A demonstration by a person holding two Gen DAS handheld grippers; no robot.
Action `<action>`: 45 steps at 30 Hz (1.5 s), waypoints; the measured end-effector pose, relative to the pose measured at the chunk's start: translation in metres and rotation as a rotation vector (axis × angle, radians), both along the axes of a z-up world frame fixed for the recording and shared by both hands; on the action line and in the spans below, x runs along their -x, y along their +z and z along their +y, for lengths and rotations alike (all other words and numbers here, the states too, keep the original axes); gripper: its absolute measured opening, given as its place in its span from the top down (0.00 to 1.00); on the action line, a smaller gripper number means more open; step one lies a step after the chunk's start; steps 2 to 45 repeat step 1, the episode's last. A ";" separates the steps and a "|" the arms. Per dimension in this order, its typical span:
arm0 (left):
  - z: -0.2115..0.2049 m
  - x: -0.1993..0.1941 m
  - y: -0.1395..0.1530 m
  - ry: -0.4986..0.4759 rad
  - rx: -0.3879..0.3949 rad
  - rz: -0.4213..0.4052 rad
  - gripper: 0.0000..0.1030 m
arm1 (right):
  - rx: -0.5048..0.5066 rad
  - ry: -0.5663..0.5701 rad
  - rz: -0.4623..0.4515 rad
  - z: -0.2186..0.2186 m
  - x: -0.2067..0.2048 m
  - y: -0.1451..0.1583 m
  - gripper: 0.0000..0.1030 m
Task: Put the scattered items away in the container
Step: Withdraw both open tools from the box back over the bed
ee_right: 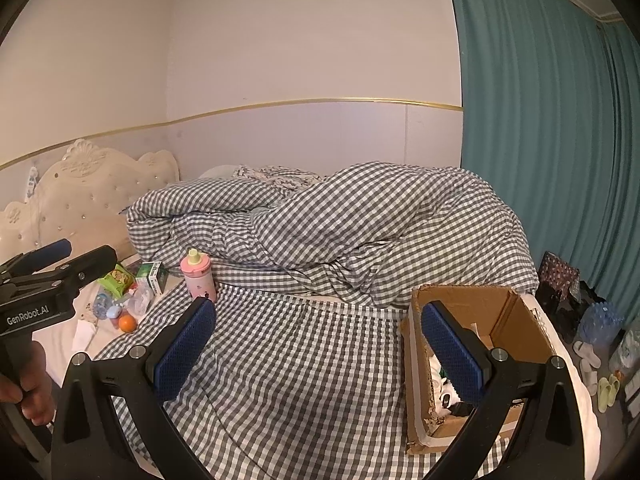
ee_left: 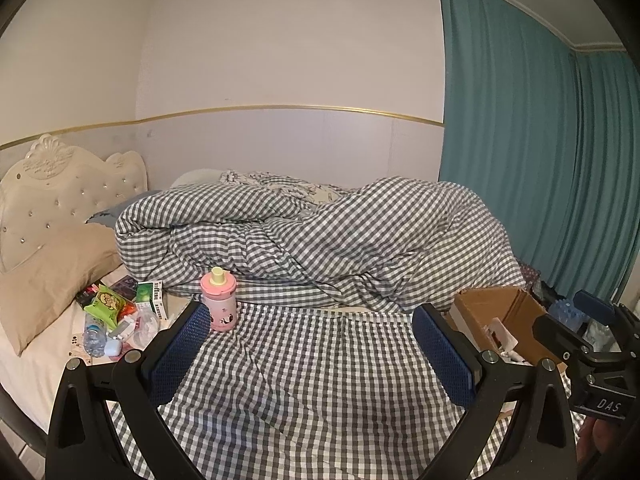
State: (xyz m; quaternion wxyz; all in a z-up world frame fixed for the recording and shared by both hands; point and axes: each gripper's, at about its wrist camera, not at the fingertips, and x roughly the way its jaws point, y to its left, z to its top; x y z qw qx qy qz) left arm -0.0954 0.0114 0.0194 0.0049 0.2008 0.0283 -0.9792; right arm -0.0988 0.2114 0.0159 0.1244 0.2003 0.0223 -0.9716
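Both of my grippers hover above the gingham sheet of the bed, each with its jaws spread wide and nothing between them. My left gripper faces the heaped checked duvet; my right gripper has its right pad in front of the cardboard box, which sits open on the bed's right side with a few items already inside. The scattered items lie well apart from the box, on the white sheet beside the beige pillow: a pink bottle standing upright at the duvet's edge, a green snack packet, a green-and-white carton, a small water bottle, a pale blue case and an orange. Teal curtains hang at right.
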 end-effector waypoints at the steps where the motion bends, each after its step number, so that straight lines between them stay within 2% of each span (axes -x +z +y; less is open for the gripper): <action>1: 0.000 0.000 0.000 0.000 0.000 0.000 0.00 | 0.001 0.000 0.000 0.000 0.000 0.000 0.00; 45: 0.000 0.000 0.000 0.000 0.000 0.000 0.00 | 0.001 0.000 0.000 0.000 0.000 0.000 0.00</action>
